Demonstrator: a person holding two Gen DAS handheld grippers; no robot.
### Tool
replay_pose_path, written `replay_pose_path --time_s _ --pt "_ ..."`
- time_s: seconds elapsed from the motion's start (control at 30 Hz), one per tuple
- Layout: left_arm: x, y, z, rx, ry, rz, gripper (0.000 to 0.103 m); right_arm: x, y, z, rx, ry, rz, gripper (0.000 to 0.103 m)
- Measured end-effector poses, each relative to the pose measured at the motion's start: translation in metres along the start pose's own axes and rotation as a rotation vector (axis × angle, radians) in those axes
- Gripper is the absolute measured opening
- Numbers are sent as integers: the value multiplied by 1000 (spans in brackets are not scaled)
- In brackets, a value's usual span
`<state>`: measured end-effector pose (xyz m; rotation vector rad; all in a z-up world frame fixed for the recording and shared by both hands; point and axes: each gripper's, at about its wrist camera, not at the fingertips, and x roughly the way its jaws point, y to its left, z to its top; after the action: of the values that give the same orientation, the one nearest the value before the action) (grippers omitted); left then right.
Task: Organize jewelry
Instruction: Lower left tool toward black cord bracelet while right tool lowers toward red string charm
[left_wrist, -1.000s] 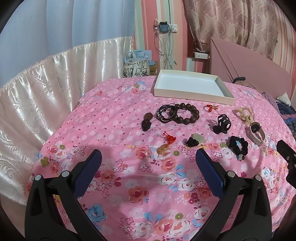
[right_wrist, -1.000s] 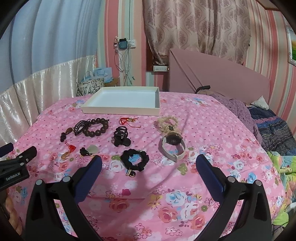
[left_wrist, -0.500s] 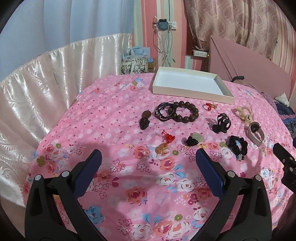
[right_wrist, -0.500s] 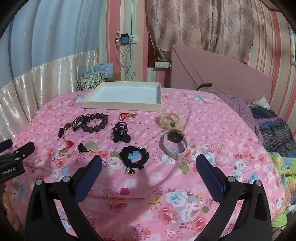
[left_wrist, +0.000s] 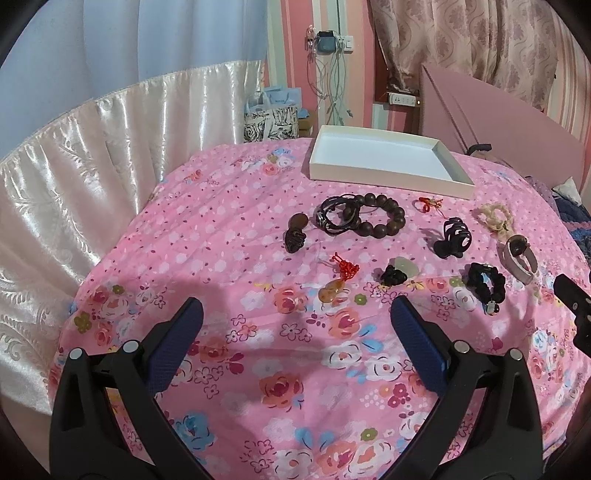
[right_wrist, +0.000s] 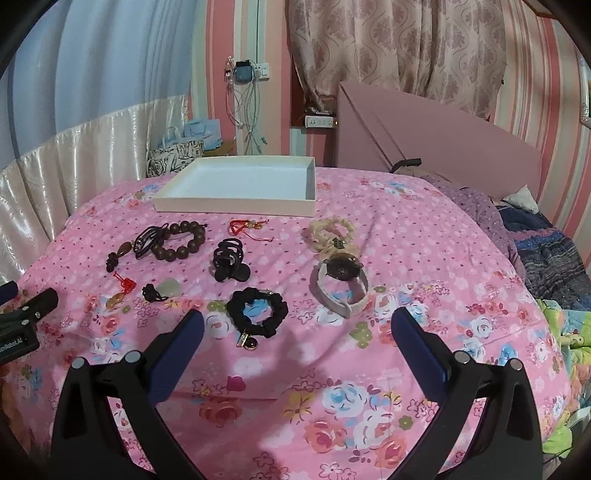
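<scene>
Both views edged nearer; only right wrist shows green bedding (right_wrist: 565, 325).

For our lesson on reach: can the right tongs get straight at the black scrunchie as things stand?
Probably yes. The right tongs are open and empty, and the black scrunchie lies flat on the bedspread just ahead of them, apart from the hair claw and the watch.

right gripper (left_wrist: 574, 314): in the left view only a black tip shows, cut by the right edge; jaws unseen there
left gripper (right_wrist: 22, 317): cut by the left edge in the right view; label partly readable
scrunchie charm (right_wrist: 246, 341): too small to tell
</scene>
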<state>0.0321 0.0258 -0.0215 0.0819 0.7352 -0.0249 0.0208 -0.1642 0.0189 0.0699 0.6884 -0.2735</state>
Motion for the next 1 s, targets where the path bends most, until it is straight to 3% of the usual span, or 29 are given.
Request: replay_pose_path --time_s 0.43,0.73,0.9,1.0 --pt "13 -1 4 -6 17 -17 100 17 -2 1 -17 31 0 101" --pt "29 5 15 -30 58 -57 100 36 3 8 -60 112 -22 101" --pt "35 5 31 -11 62 -72 100 46 -5 27 -21 142 16 101" --pt "38 1 54 30 59 -77 100 51 -8 58 -20 127 37 101"
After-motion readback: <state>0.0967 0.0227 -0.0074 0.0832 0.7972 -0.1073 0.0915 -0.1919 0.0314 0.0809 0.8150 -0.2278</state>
